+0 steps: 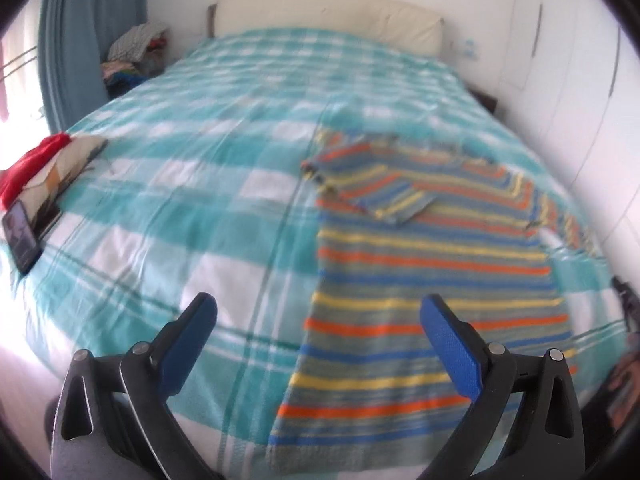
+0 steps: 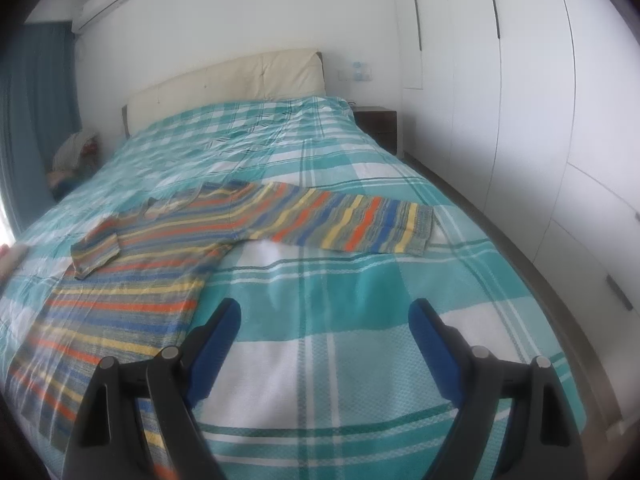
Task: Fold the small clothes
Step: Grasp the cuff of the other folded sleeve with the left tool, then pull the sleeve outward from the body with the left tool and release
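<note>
A striped sweater [image 1: 432, 280] in orange, yellow, blue and grey lies flat on the teal-and-white checked bedspread [image 1: 208, 152]. Its left sleeve [image 1: 380, 196] is folded across the chest. The right sleeve [image 2: 352, 220] stretches straight out to the right on the bedspread [image 2: 360, 340]. My left gripper [image 1: 318, 320] hovers open above the sweater's lower left edge, nothing between its blue pads. My right gripper [image 2: 324, 320] is open too, above bare bedspread right of the sweater's body [image 2: 132, 280], short of the outstretched sleeve.
A phone [image 1: 20, 236], a patterned cloth and a red garment [image 1: 32, 164] lie at the bed's left edge. A clothes pile [image 1: 136, 52] sits by the blue curtain. A cream headboard [image 2: 224, 80], a dark nightstand [image 2: 378, 124] and white wardrobe doors [image 2: 520, 120] border the bed.
</note>
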Demonstrator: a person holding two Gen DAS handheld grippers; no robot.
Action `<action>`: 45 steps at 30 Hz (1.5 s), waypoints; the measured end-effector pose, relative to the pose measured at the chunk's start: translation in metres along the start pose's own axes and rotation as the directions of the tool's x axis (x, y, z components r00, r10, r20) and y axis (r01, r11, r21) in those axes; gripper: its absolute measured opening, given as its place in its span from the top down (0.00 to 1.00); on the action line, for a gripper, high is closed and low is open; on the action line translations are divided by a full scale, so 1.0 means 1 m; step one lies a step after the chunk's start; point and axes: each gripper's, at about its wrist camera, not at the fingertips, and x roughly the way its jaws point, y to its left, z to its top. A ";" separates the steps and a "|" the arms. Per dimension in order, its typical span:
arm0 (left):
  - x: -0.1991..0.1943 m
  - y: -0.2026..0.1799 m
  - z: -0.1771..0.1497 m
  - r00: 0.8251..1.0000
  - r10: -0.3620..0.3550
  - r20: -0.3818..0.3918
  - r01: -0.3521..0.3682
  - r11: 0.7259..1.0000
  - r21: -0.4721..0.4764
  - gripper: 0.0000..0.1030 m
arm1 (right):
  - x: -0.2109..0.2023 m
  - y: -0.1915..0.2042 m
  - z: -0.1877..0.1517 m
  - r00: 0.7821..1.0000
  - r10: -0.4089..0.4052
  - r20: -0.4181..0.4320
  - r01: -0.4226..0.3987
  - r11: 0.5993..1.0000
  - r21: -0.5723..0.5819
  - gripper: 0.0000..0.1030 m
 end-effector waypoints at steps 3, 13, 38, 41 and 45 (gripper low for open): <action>-0.003 -0.024 0.053 0.991 -0.131 -0.012 0.131 0.987 0.093 0.01 | 0.005 0.000 0.001 1.000 0.027 -0.011 -0.027 0.999 0.019 0.17; 0.188 -0.121 0.080 0.927 -0.028 -0.374 0.214 0.859 0.465 0.02 | 0.003 0.003 -0.004 0.999 0.046 -0.024 -0.045 0.999 0.007 0.17; 0.161 0.159 0.147 0.983 0.116 -0.146 -0.154 0.944 -0.290 0.96 | 0.020 0.006 -0.007 0.994 0.081 -0.071 -0.080 0.997 0.024 0.17; 0.169 0.186 0.122 0.969 0.168 -0.180 -0.220 0.921 -0.322 0.97 | 0.022 0.009 -0.008 0.994 0.080 -0.077 -0.079 0.997 0.012 0.17; 0.176 0.210 0.093 0.962 0.160 -0.219 -0.235 0.895 -0.379 0.97 | 0.024 0.014 -0.009 0.994 0.073 -0.084 -0.074 0.997 -0.011 0.17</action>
